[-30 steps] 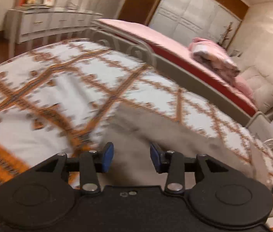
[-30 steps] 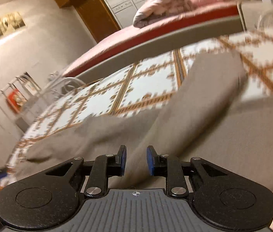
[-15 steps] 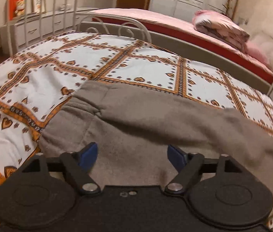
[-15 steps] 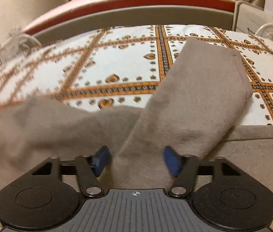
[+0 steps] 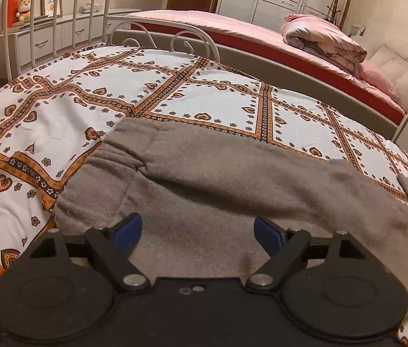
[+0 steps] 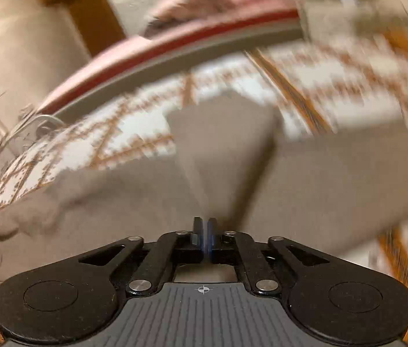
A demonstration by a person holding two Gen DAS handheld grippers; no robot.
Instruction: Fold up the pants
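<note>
Left gripper (image 5: 197,232) jaws wide over grey pants (image 5: 232,173) on bed (image 5: 204,98); right gripper (image 6: 204,231) pinched together, seemingly on fabric, for folding.

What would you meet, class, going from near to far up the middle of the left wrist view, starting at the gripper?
left gripper → grey pants → patterned bedspread → white metal bed rail → pink bed → white wardrobe
</note>
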